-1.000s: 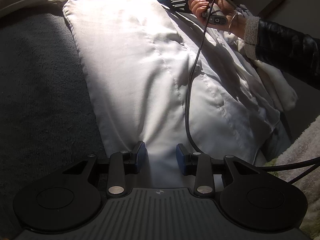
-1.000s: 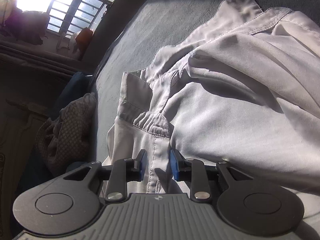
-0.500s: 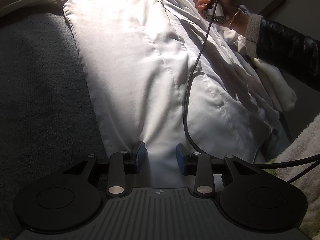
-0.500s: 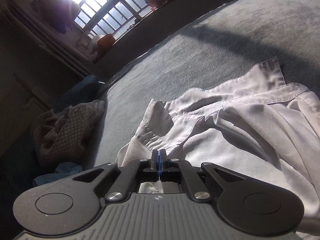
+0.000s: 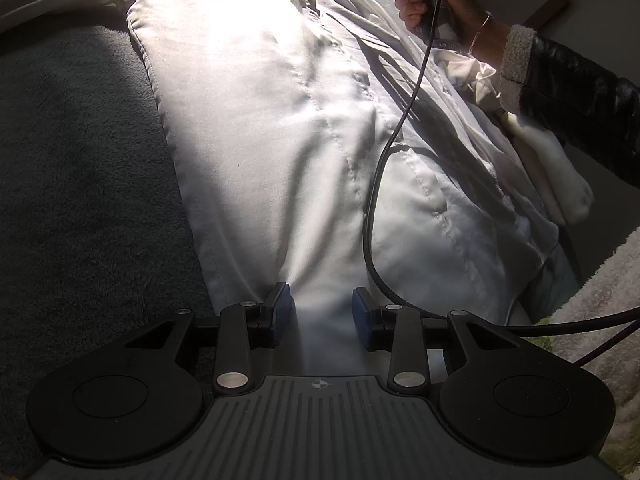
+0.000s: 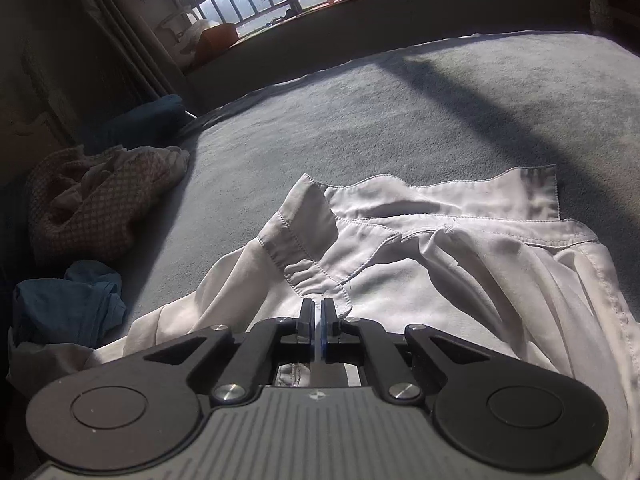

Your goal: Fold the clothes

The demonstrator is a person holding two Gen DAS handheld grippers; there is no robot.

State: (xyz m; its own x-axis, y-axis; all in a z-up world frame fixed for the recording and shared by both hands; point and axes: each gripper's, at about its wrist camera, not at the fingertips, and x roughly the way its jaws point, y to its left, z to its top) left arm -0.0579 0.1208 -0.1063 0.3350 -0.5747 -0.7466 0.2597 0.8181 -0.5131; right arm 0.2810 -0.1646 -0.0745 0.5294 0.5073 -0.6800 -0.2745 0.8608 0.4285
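Lifted since a moment ago, the right gripper [image 6: 318, 330] now stays pinched on the shirt [image 6: 400, 292] below its collar.
Left gripper [image 5: 322, 312] hovers spread apart over the shirt's hem on the grey blanket [image 5: 80, 180].

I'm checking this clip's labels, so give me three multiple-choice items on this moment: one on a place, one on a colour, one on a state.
1. Where does the patterned garment lie relative to the white shirt in the right wrist view?
A. On top of it
B. To its left, apart from it
C. Under it

2. What colour is the crumpled cloth at the lower left of that view?
A. Blue
B. Red
C. Yellow

3. How does the left gripper stand?
A. Shut on the shirt
B. Open, shirt fabric between its fingers
C. Out of view

Key: 1 B, bare grey blanket separates them. 2 A, it reads blue beside the white fabric. 3 B, a wide gap shows between the blue pads; by contrast the right gripper is closed on the shirt near the collar.
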